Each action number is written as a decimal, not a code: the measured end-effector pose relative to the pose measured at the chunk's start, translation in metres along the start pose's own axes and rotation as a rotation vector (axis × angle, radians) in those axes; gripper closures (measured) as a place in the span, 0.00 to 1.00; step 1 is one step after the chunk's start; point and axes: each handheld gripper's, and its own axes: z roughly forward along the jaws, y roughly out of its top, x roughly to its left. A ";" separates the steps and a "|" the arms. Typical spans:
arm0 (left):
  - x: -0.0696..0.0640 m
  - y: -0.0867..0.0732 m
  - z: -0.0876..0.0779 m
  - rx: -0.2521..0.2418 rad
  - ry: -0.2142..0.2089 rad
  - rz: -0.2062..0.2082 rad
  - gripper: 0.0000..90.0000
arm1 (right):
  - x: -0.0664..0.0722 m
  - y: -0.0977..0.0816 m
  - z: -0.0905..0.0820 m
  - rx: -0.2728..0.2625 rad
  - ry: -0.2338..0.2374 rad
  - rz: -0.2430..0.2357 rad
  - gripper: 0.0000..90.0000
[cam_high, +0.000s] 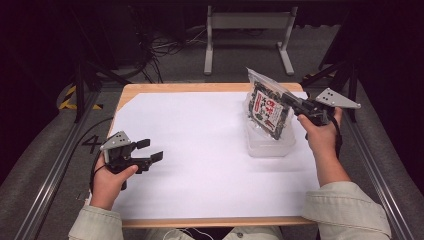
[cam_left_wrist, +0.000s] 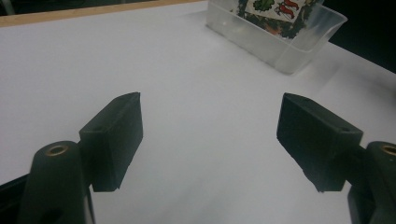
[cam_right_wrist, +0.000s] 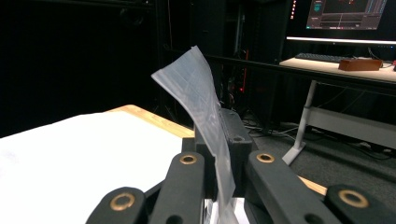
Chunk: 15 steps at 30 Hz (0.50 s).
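My right hand-held gripper (cam_high: 289, 101) pinches the snack bag's (cam_high: 266, 106) edge above the clear tub (cam_high: 270, 143); my left hand-held gripper (cam_high: 150, 150) gapes over bare white counter (cam_high: 200, 150).

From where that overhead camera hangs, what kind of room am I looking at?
Probably a lab or recording workspace, not a home: a paper-covered table inside a metal rail frame, loose cables on the carpet, and a lit monitor with keyboard on a desk behind.

Pale khaki jacket sleeves (cam_high: 350, 207), black hand-held grippers (cam_high: 150, 150), grey triangular top plates (cam_high: 337, 98), brass pivot screws (cam_right_wrist: 188, 159)
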 end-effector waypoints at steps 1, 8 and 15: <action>0.000 0.000 0.000 -0.001 -0.001 0.000 0.26 | 0.001 -0.001 -0.001 -0.001 0.000 0.003 0.96; 0.000 0.000 0.000 0.003 0.000 0.005 0.26 | -0.006 -0.010 -0.010 -0.008 -0.037 0.033 0.96; 0.001 -0.001 0.001 0.005 0.001 -0.001 0.26 | -0.016 -0.014 -0.012 -0.010 -0.063 0.075 0.96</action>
